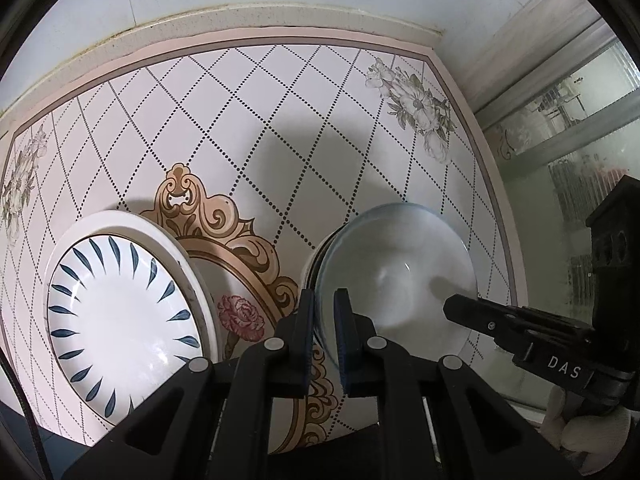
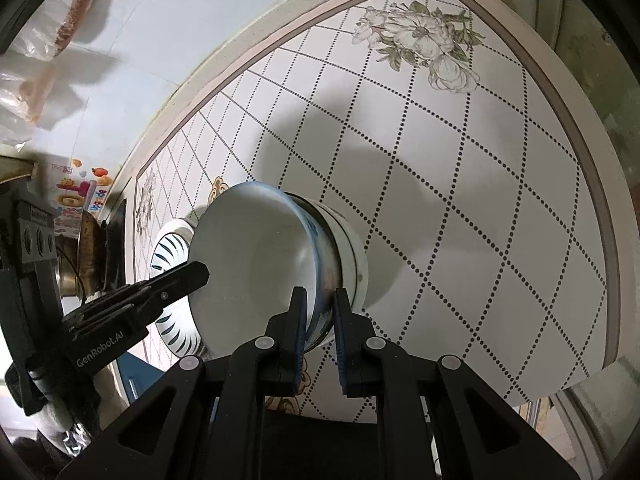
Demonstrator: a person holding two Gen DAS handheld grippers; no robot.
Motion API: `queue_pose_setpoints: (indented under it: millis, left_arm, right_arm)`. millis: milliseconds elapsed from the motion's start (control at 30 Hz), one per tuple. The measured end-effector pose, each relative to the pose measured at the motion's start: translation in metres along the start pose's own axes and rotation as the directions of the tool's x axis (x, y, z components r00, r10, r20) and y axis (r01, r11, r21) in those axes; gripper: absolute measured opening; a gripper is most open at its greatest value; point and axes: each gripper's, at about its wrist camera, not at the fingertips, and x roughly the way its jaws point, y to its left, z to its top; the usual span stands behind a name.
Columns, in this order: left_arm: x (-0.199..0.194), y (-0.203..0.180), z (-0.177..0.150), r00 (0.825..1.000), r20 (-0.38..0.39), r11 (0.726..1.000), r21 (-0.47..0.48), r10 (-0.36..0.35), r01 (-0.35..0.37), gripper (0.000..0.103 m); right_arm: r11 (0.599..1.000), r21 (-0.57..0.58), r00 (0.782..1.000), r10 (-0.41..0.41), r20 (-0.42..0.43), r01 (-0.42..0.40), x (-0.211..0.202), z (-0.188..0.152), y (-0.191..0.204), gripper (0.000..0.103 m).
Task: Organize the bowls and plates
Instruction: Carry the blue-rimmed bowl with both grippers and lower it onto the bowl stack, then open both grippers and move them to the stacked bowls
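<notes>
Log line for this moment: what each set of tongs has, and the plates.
left tongs: shut on bowl rim | right tongs: shut on opposite rim | bowl: nested in another bowl | plates: stacked beside

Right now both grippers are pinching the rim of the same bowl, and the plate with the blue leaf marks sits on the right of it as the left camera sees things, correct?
Not quite. In the left wrist view the plate with blue leaf marks lies left of the bowl, not right. The rest holds: the left gripper and right gripper both pinch that bowl's rim.
</notes>
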Motion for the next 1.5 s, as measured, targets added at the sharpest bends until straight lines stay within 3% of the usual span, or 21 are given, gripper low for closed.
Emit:
queue_pose_setpoints:
  millis: [167,267,333,367,400,467,533,600,667,833,900,1200,1500]
  left_arm:
    - [-0.012,-0.003,-0.001,1.000,0.013,1.000,0.014,0.024,-0.024,0.009]
    - [-0.029,-0.009,-0.005,0.999,0.020,0.997,0.052,0.047,-0.048,0.009]
    - [-0.043,-0.012,-0.008,0.998,0.033,0.995,0.079,0.053,-0.056,0.009]
    - [-0.051,-0.014,-0.009,0.998,0.040,0.994,0.092,0.049,-0.052,0.012]
    - [-0.061,-0.015,-0.011,0.997,0.056,0.993,0.103,0.043,-0.049,0.017]
    - [-0.075,-0.016,-0.014,0.996,0.081,0.992,0.120,0.038,-0.048,0.022]
    - [-0.088,-0.016,-0.017,0.994,0.103,0.990,0.130,0.033,-0.046,0.030]
    - [-0.099,-0.015,-0.018,0.993,0.115,0.990,0.135,0.013,-0.028,0.061]
    - [-0.107,-0.016,-0.020,0.992,0.127,0.990,0.137,0.000,-0.017,0.080]
    - [-0.120,-0.016,-0.020,0.987,0.162,0.990,0.138,-0.025,0.002,0.085]
    - [-0.125,-0.017,-0.020,0.983,0.180,0.990,0.140,-0.031,0.006,0.095]
    - [-0.134,-0.018,-0.017,0.978,0.204,0.991,0.136,-0.048,0.020,0.097]
    - [-0.076,0.002,0.004,0.994,0.109,1.000,0.020,-0.004,0.002,0.097]
  right_arm:
    - [1.000,0.018,1.000,0.011,-0.004,-0.011,-0.005,0.001,0.002,0.017]
    - [1.000,0.003,1.000,-0.028,0.012,0.028,-0.019,-0.001,0.012,0.020]
    - [0.998,-0.014,0.997,-0.066,0.035,0.067,-0.032,-0.003,0.020,0.033]
    - [0.995,-0.026,0.993,-0.098,0.059,0.100,-0.043,-0.005,0.027,0.049]
    - [0.993,-0.030,0.991,-0.112,0.077,0.114,-0.051,-0.007,0.031,0.064]
    - [0.989,-0.050,0.983,-0.134,0.127,0.142,-0.071,-0.013,0.041,0.074]
    - [0.984,-0.061,0.975,-0.158,0.158,0.169,-0.086,-0.017,0.048,0.076]
    - [0.980,-0.070,0.969,-0.170,0.181,0.185,-0.099,-0.021,0.056,0.084]
    - [0.979,-0.071,0.964,-0.175,0.200,0.193,-0.110,-0.026,0.062,0.086]
    - [0.971,-0.102,0.953,-0.188,0.239,0.217,-0.127,-0.037,0.077,0.092]
    - [0.966,-0.120,0.946,-0.192,0.263,0.229,-0.132,-0.042,0.085,0.093]
    - [0.965,-0.134,0.939,-0.180,0.293,0.226,-0.147,-0.049,0.095,0.096]
    - [0.990,-0.053,0.967,-0.117,0.226,0.132,-0.116,-0.030,0.054,0.097]
